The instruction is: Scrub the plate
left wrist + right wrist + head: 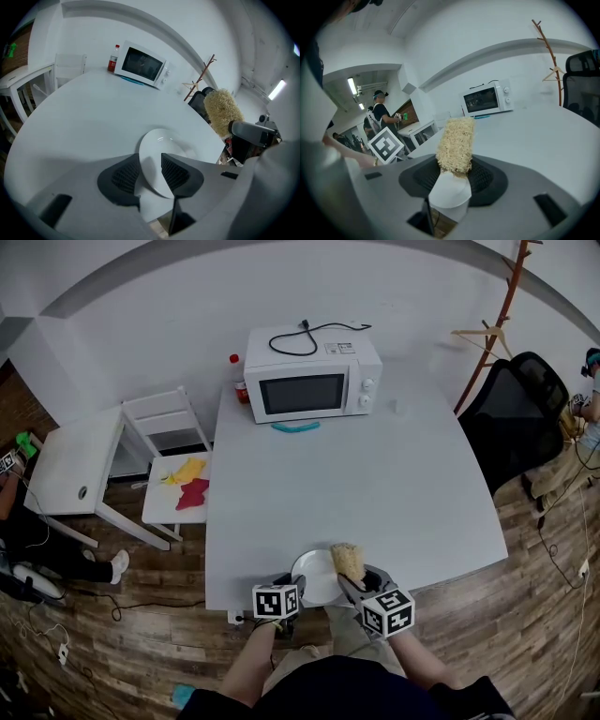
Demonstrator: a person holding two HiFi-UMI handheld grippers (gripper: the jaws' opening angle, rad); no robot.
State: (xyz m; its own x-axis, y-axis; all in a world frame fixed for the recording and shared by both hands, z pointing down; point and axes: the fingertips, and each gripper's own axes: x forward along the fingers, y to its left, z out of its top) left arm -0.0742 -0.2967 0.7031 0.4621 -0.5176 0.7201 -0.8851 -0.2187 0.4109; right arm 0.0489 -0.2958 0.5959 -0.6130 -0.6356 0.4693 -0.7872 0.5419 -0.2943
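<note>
A white plate (pixel 314 576) lies on the white table (pixel 375 493) at its near edge. In the left gripper view the plate (pixel 161 150) shows between the jaws, which stand apart with its near rim in the gap and no pad pressing on it. My left gripper (pixel 150 161) is open; in the head view the left gripper (pixel 291 587) is at the plate's left rim. My right gripper (pixel 454 171) is shut on a yellow fibrous scrub pad (pixel 455 140). The pad (pixel 349 561) stands upright over the plate's right edge.
A white microwave (pixel 312 374), a red-capped bottle (pixel 238 379) and a teal object (pixel 295 427) sit at the table's far side. Left of the table are a white chair (pixel 173 493) with yellow and red cloths and a small white table (pixel 70 470). A black office chair (pixel 516 413) stands right.
</note>
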